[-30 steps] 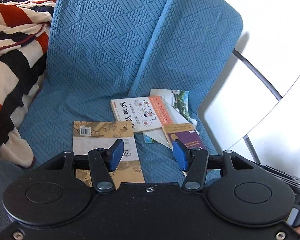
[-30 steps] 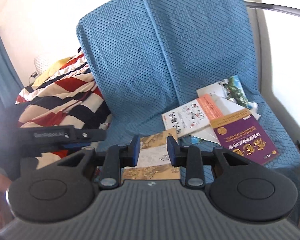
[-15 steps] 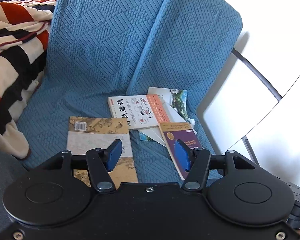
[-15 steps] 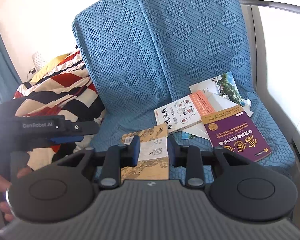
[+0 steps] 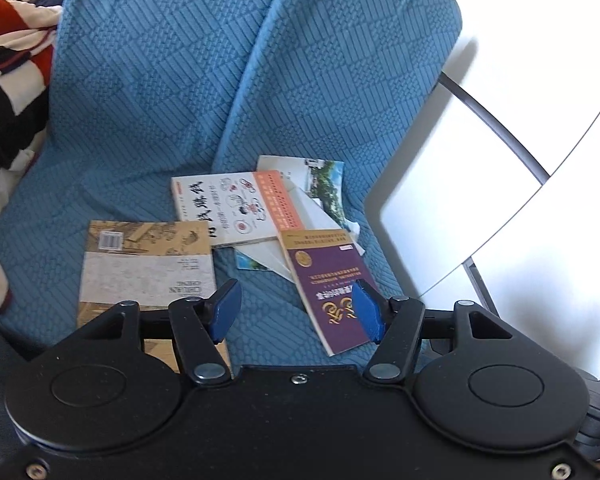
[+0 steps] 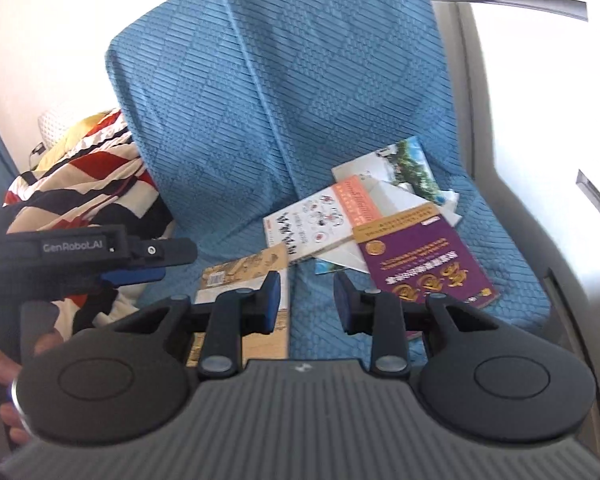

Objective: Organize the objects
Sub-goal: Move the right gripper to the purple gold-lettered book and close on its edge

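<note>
So there's a blue quilted fabric sofa (image 5: 148, 112) with a bunch of books scattered on the seat. A tan paperback with old-style drawings on the cover (image 5: 148, 264) lies flat off by itself on the left, and a purple paperback with gold lettering (image 5: 328, 280) sits to the right, overlapping a white paperback with an orange strip (image 5: 236, 208) and a glossy brochure with a landscape photo (image 5: 324, 180) that's partly buried under them. The left gripper (image 5: 296, 312) hangs over the gap between the tan and purple books; its jaws have just been spreading wider, nothing between them. The right gripper (image 6: 306, 300) hovers above the same seat, partly spread and empty too. A red, black and cream striped blanket (image 6: 84, 184) is bunched at the sofa's left end.
</note>
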`<state>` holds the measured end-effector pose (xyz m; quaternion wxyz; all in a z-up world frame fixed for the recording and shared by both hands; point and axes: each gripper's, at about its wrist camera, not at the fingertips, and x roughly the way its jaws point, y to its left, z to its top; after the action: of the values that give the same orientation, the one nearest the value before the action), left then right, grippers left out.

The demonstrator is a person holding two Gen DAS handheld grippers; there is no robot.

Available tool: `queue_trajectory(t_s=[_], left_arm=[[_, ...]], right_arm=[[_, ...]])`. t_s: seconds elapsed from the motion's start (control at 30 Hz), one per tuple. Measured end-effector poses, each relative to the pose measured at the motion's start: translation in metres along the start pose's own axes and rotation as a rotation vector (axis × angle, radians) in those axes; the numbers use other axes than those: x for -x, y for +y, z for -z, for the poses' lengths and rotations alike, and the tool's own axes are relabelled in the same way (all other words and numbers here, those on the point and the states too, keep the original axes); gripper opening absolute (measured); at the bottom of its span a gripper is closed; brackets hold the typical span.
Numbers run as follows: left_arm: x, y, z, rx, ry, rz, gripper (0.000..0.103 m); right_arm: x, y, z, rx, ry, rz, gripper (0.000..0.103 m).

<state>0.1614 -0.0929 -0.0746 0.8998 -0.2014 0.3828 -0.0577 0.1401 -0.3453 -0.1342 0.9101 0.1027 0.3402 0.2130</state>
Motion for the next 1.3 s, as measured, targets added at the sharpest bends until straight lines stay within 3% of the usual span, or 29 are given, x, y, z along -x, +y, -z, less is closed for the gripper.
queue_trajectory(t_s=[0.8, 0.9, 1.03, 1.2, 1.3], left_arm=[[-0.071, -0.061, 0.008, -0.058, 0.103, 0.006, 0.060], [-0.084, -0.060, 0.009, -0.043, 0.125, 0.005, 0.060], [-0.103, -0.058, 0.008, -0.027, 0.149, -0.012, 0.060], [-0.126, -0.059, 0.009, -0.023, 0.164, -0.027, 0.060], [-0.141, -0.059, 0.011, -0.012, 0.180, -0.031, 0.060]], right_arm=[[-0.013, -0.089, 0.005, -0.111, 0.019, 0.094, 0.034], [-0.022, -0.103, 0.005, -0.140, 0.035, 0.110, 0.045], [-0.034, -0.122, 0.004, -0.170, 0.050, 0.120, 0.049], [-0.052, -0.148, 0.005, -0.214, 0.072, 0.132, 0.072], [-0.065, -0.161, 0.005, -0.207, 0.097, 0.127, 0.074]])
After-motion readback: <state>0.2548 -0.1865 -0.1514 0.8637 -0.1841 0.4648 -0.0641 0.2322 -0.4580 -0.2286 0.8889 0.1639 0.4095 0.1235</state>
